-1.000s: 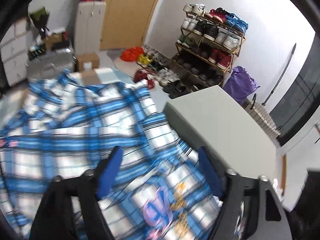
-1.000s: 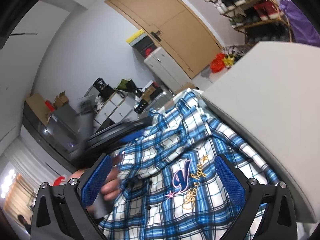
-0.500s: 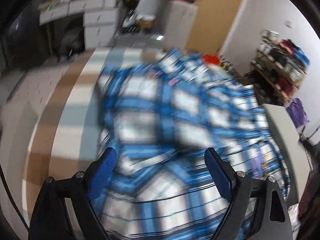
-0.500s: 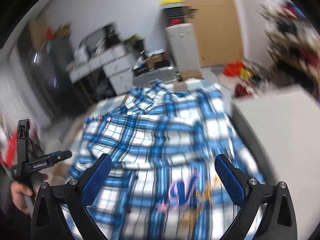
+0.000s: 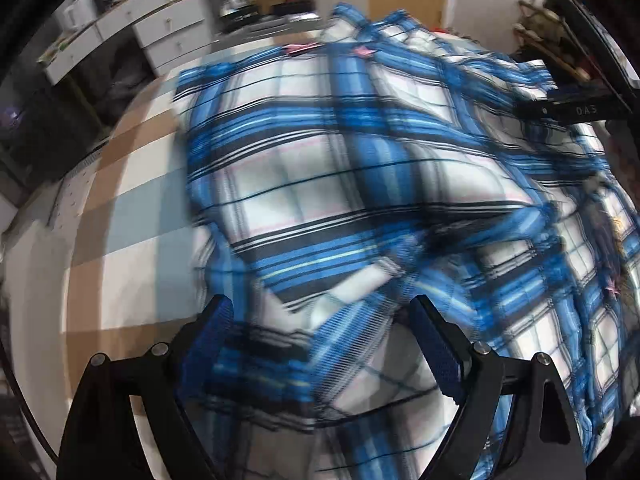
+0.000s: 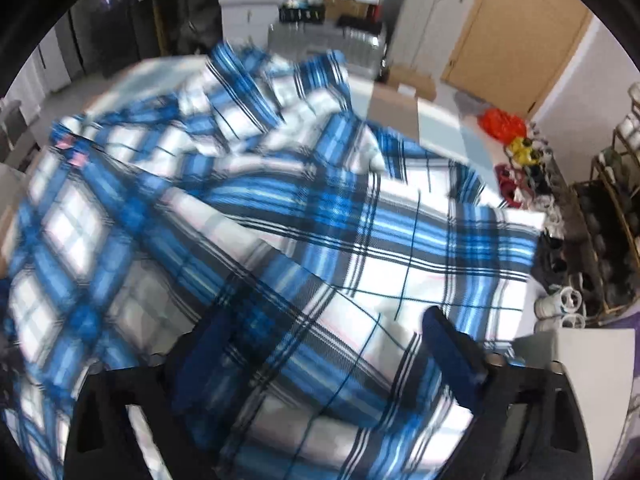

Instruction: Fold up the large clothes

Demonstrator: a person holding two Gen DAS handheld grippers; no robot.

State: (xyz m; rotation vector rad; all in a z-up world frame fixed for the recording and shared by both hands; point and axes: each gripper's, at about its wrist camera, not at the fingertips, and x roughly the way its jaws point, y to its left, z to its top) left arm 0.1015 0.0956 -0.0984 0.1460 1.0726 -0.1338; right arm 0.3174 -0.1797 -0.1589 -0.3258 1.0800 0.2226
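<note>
Blue-and-white checked cloth shirt (image 5: 360,184) fills each frame's middle, rumpled — no fold done. Left gripper (image 5: 320,344) gapes; right gripper (image 6: 328,344) is closing over cloth — neither pinches yet.

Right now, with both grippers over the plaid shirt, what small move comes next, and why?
Probably finish closing the right gripper: its jaws are closing with a raised fold of the blue plaid shirt between them. The left gripper is open over a rumpled edge, gripping nothing.

The plaid shirt (image 5: 360,184) is soft woven cloth, matt and rumpled. The left gripper (image 5: 320,344) has matt black plastic arms and ribbed blue pads (image 5: 434,352), fastened with shiny metal screws (image 5: 479,347).
</note>
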